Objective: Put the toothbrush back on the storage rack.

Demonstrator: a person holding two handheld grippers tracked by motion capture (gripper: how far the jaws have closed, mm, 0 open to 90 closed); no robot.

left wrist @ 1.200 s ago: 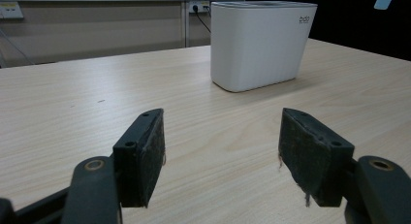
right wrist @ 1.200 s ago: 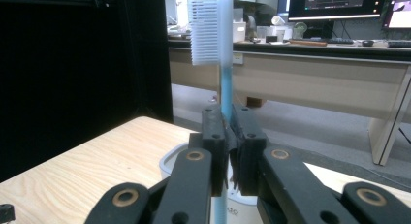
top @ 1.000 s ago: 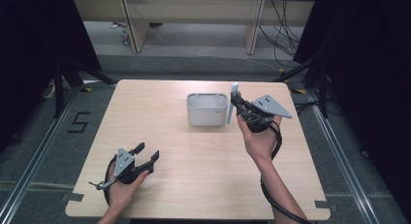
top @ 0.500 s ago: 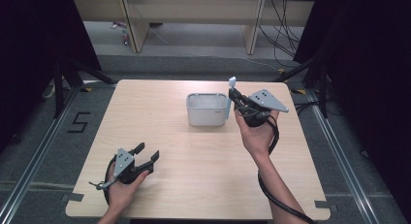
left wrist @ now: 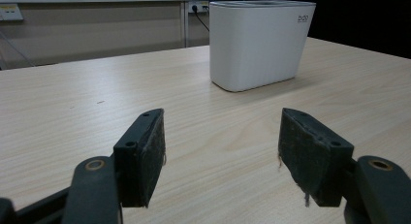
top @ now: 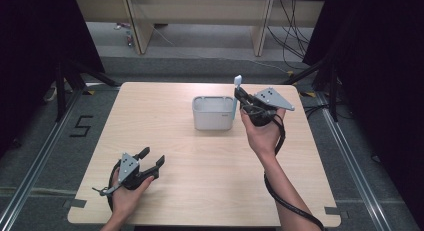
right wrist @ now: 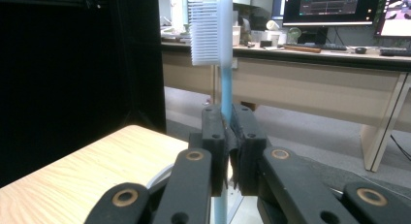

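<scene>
A toothbrush [top: 238, 81] with a light blue handle and white bristles [right wrist: 211, 27] stands upright, head up. My right gripper [top: 239, 95] is shut on its handle [right wrist: 226, 88], just at the right wall of the white container [top: 212, 113]. The handle's lower end is hidden behind the jaws, so I cannot tell if it is inside the container or beside it. My left gripper [top: 152, 156] rests open near the table's front left, with nothing between its pads [left wrist: 152, 151]. It faces the container [left wrist: 259, 44] from a distance.
The light wooden table [top: 200, 181] has its far edge just behind the container. Beyond it are grey floor, desk legs and cables. Black curtains stand at both sides. A number marking is on the floor at left.
The right gripper has shifted a little to the left and away with the toothbrush, closer to the container's right wall. The left gripper has stayed put.
</scene>
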